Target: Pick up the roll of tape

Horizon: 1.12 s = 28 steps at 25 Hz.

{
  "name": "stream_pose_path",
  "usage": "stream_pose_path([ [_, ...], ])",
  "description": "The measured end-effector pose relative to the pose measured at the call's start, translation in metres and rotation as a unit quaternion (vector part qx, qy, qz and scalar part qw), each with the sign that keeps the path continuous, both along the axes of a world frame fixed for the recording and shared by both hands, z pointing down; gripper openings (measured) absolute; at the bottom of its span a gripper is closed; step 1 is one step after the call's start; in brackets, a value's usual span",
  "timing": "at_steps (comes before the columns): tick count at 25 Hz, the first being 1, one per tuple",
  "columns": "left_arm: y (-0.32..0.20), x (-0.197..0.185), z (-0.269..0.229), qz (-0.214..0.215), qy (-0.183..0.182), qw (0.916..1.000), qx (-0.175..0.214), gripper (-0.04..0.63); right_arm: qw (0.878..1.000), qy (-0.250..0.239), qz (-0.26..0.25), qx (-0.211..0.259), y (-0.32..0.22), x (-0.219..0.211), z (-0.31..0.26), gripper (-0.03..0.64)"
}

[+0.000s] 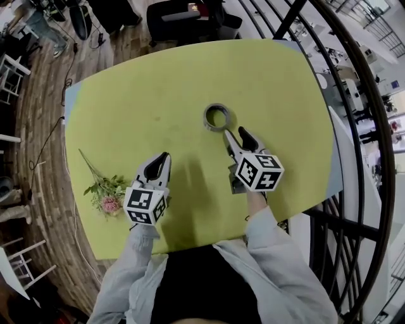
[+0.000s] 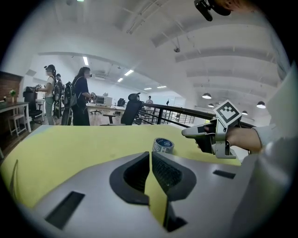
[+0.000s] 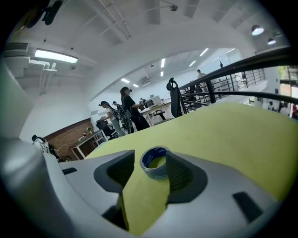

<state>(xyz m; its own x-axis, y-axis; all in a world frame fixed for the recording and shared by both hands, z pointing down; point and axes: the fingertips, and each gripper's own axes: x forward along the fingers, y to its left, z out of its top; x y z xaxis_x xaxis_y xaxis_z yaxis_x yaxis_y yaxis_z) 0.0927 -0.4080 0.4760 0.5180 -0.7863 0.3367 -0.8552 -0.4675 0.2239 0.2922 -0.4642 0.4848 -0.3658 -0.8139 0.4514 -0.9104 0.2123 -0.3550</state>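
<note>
A grey roll of tape (image 1: pixel 217 117) with a blue inner core lies flat on the yellow table (image 1: pixel 126 107), a little past its middle. My right gripper (image 1: pixel 235 133) stands open just short of the roll, jaws pointing at it. In the right gripper view the roll of tape (image 3: pixel 155 162) shows just beyond the tips of that open gripper (image 3: pixel 151 157), not held. My left gripper (image 1: pixel 165 155) is shut on nothing, left of the roll and nearer to me. In the left gripper view the closed gripper (image 2: pixel 151 155) points past the roll of tape (image 2: pixel 163 145), with the right gripper (image 2: pixel 186 133) beside it.
A sprig of pink flowers (image 1: pixel 106 192) with green leaves lies at the table's near left. A black railing (image 1: pixel 354 120) runs along the right side. Beyond the far edge stand office chairs (image 1: pixel 183 19), desks and several people (image 2: pixel 81 95).
</note>
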Motion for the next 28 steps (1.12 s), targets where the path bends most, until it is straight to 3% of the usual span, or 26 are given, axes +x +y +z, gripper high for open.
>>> stream_pose_path([
  [17, -0.018, -0.015, 0.033, -0.046, -0.018, 0.9983, -0.032, 0.028, 0.997, 0.045, -0.022, -0.061, -0.079, -0.004, 0.085, 0.225],
  [24, -0.021, -0.018, 0.045, -0.054, -0.016, 0.9975, -0.043, 0.028, 0.984, 0.129, -0.052, -0.115, -0.087, -0.014, 0.108, 0.213],
  [28, -0.020, -0.018, 0.048, -0.052, -0.017, 0.9974, -0.047, 0.028, 0.982, 0.143, -0.044, -0.119, -0.089, -0.014, 0.111, 0.184],
])
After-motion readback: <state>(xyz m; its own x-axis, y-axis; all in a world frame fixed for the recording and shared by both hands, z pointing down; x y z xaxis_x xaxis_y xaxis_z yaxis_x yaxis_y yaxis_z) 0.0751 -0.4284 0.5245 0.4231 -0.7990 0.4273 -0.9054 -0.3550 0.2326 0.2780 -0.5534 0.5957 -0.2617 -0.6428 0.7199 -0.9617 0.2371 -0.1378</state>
